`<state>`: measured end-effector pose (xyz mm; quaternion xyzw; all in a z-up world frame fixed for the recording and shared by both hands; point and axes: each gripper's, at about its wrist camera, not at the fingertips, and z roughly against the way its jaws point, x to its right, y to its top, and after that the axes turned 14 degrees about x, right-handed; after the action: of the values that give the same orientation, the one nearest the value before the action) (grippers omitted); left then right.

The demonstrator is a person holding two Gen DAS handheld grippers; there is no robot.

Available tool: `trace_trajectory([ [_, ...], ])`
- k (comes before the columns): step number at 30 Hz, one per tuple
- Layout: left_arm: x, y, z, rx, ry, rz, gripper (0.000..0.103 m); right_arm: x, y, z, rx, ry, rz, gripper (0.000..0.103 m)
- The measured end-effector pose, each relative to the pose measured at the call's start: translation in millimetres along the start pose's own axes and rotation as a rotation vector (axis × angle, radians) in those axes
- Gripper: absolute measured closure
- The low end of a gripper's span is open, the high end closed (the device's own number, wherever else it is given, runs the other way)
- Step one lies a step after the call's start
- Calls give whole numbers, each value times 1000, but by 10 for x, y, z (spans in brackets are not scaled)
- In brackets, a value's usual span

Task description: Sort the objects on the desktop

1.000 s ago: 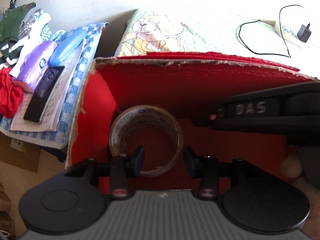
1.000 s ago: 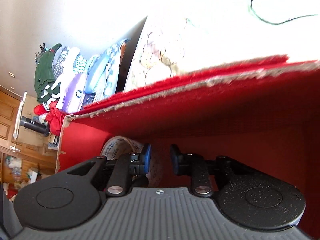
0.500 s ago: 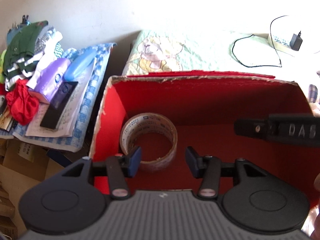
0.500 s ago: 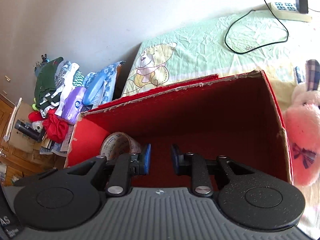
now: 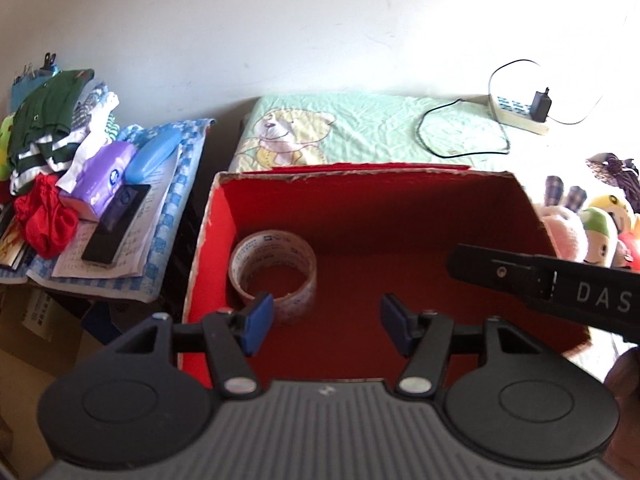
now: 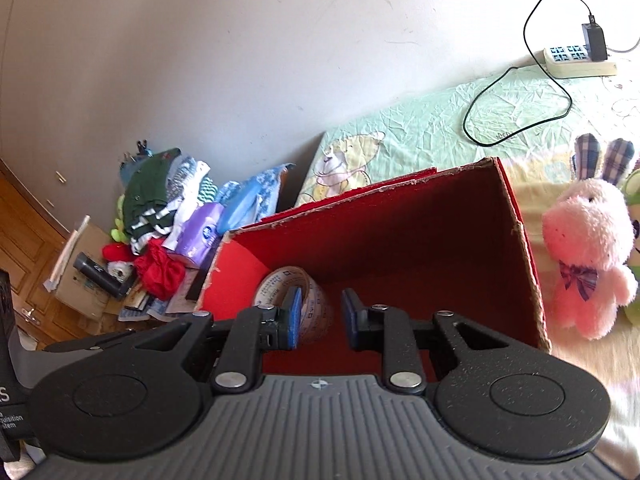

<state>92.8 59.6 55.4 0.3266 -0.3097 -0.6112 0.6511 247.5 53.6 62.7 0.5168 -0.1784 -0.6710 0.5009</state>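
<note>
A roll of clear packing tape (image 5: 274, 276) lies flat in the left front corner of the open red cardboard box (image 5: 360, 170). My left gripper (image 5: 326, 322) hovers above the box's near edge, open and empty, with its left fingertip just over the roll. The right gripper's black body (image 5: 560, 284) crosses the box at the right. In the right wrist view, my right gripper (image 6: 322, 312) hangs over the same box (image 6: 516, 216). Its jaws stand a narrow gap apart with nothing between them. The tape roll (image 6: 272, 284) shows partly behind its left finger.
The box sits on a green bear-print sheet (image 5: 360, 132). A pink plush rabbit (image 6: 588, 248) and other plush toys stand right of it. A power strip with charger and black cable (image 6: 576, 60) lies at the back. Left are clothes, a purple tissue pack (image 5: 104, 176) and a black remote (image 5: 118, 224).
Both grippers have risen up and back out of the box, so its whole rim now shows. The left jaws stand slightly wider. The tape roll stays on the box floor.
</note>
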Motion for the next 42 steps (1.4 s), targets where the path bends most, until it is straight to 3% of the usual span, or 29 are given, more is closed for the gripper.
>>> trace_trajectory([
  [7,152,-154,346,27,-113,-58,44,20,-85,361,53,48,4,77],
  [12,256,-413,570,14,-274,-114,46,146,-174,672,68,84,11,76],
  [16,354,-672,671,-30,-379,-181,46,301,-340,849,22,79,12,75],
  [22,548,-993,688,-114,-511,-256,47,499,-716,857,-136,28,-14,73],
  [28,720,-1168,557,-205,-579,-277,47,647,-894,794,-239,3,-99,70],
  [31,759,-1230,515,-235,-619,-267,47,700,-944,801,-265,9,-121,62],
  [42,859,-1392,311,-329,-598,-276,48,890,-1076,745,-349,8,-187,62],
])
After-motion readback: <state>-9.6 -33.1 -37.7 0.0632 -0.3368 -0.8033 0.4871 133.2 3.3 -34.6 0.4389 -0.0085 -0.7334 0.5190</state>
